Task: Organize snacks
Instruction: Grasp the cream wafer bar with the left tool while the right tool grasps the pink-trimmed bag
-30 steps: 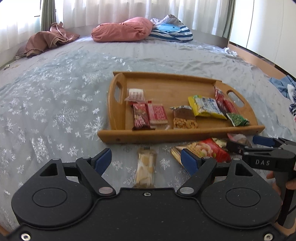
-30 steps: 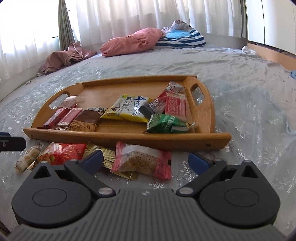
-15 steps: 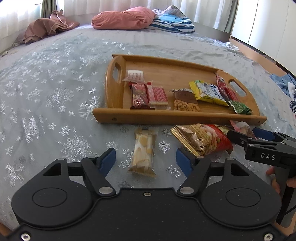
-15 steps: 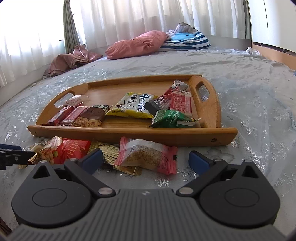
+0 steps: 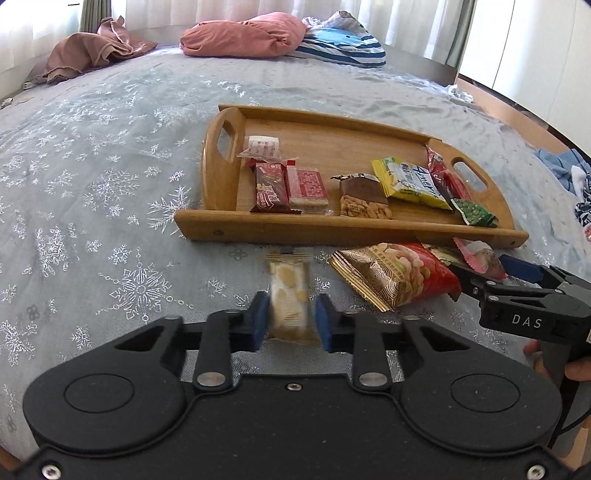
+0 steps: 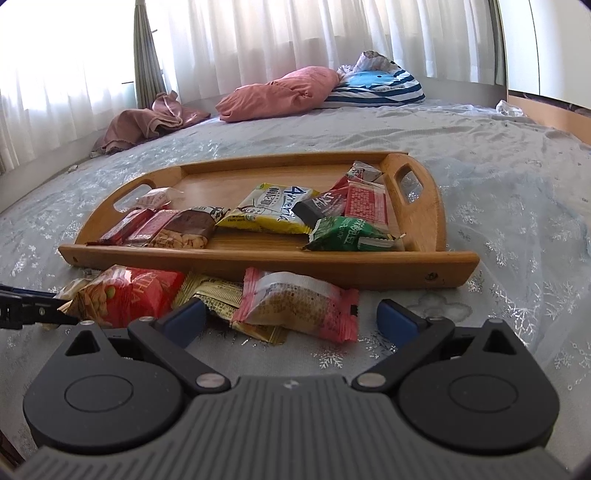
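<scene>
A pale yellow snack packet (image 5: 288,291) lies on the bedspread in front of the wooden tray (image 5: 332,232). My left gripper (image 5: 291,323) is closing on its near end, and both blue pads (image 5: 258,321) touch its sides. My right gripper (image 6: 291,321) stands open just before a pink-ended packet (image 6: 299,306), which lies on a gold packet (image 6: 218,295). A red nut bag (image 5: 399,277) lies between the two grippers. In the left wrist view the right gripper (image 5: 491,273) reaches in from the right. The tray (image 6: 258,258) holds several snacks.
The tray's near rim runs straight across behind the loose packets. A pink pillow (image 5: 243,35), a striped pillow (image 5: 340,40) and a brown cloth (image 5: 92,51) lie at the far end of the bed. Clothes (image 5: 569,173) lie off to the right.
The left jaws have come in from wide apart onto the sides of the pale packet, and the left gripper has come closer over it. The right gripper has stayed open and about still.
</scene>
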`<control>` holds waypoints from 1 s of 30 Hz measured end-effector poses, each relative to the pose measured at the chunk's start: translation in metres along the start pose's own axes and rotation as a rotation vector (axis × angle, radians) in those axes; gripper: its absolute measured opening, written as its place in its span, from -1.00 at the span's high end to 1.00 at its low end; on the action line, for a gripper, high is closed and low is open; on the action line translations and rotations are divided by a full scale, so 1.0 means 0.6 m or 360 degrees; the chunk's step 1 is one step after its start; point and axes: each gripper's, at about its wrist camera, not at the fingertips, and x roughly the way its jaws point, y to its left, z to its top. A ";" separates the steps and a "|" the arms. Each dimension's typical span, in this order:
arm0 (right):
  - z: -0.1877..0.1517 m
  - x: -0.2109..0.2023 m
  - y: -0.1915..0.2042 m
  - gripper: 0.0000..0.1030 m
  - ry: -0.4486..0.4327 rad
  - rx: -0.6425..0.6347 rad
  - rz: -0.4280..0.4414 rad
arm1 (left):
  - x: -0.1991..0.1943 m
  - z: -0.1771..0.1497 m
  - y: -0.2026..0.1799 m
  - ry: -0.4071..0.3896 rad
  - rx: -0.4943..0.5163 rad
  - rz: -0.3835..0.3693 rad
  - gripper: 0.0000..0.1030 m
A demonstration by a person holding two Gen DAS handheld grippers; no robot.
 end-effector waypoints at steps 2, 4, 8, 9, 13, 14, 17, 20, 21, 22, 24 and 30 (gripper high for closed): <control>0.000 0.000 -0.002 -1.00 0.0002 0.0009 0.0007 | 0.000 0.000 0.000 -0.0002 -0.0003 0.0000 0.56; 0.000 0.000 -0.005 -1.00 0.0001 0.0024 0.0018 | 0.000 0.000 0.000 -0.0005 -0.0002 0.0001 0.56; 0.000 -0.003 -0.011 -0.98 -0.0008 0.0056 0.0040 | -0.002 0.001 0.001 -0.0003 -0.0013 -0.0005 0.58; 0.002 -0.007 -0.013 -0.86 -0.0014 0.0081 0.0051 | -0.003 0.003 0.002 0.0001 -0.0020 -0.0012 0.58; 0.018 -0.019 -0.032 -0.61 0.0013 0.0258 0.0122 | -0.006 0.008 0.004 -0.0005 -0.0020 -0.0023 0.58; 0.019 -0.019 -0.033 -0.54 0.0028 0.0271 0.0128 | -0.006 0.009 0.004 -0.0008 -0.0019 -0.0021 0.58; 0.019 -0.015 -0.011 -0.39 0.0061 0.0123 0.0030 | -0.009 0.013 0.004 -0.0018 -0.0026 -0.0028 0.58; 0.020 -0.016 0.003 -0.24 0.0065 0.0035 -0.0036 | -0.014 0.016 0.004 -0.0036 -0.0019 -0.0026 0.58; 0.022 -0.017 0.003 -0.19 0.0071 0.0042 -0.0035 | -0.016 0.017 0.004 -0.0040 -0.0018 -0.0025 0.58; 0.024 -0.018 0.002 -0.17 0.0079 0.0056 -0.0032 | -0.018 0.018 0.005 -0.0044 -0.0019 -0.0026 0.58; 0.026 -0.021 0.000 -0.10 0.0089 0.0078 -0.0032 | -0.021 0.018 0.008 -0.0049 -0.0024 -0.0025 0.58; 0.028 -0.034 -0.001 0.02 0.0112 0.0099 -0.0062 | -0.029 0.023 0.014 -0.0068 -0.0027 -0.0023 0.60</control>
